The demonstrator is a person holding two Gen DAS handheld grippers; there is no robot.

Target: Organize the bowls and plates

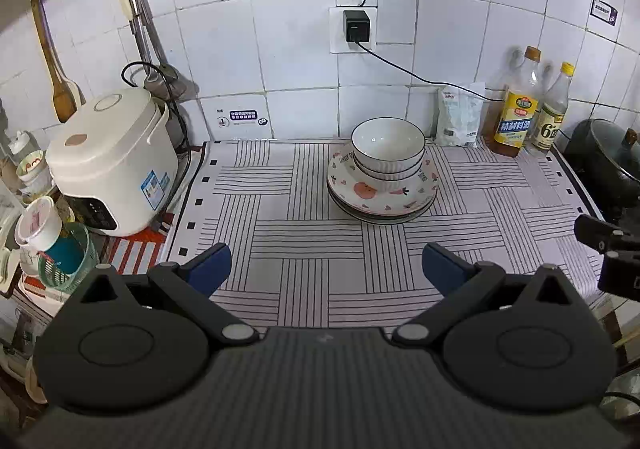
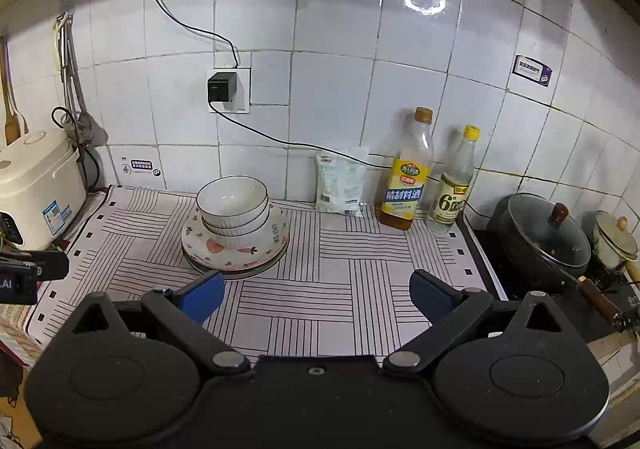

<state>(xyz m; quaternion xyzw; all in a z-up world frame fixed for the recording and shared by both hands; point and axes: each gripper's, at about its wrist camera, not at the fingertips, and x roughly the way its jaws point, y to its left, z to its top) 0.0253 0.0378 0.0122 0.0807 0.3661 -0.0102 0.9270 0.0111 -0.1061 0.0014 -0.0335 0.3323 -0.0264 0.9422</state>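
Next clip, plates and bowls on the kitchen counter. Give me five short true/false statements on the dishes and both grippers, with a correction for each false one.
1. The bowls sit stacked on top of the plates. True.
2. The left gripper is shut on a bowl. False: it is open and holds nothing.
3. The right gripper is open. True.
4. The rice cooker stands right of the stack. False: it stands to the left.
5. Two bottles stand against the tiled wall. True.
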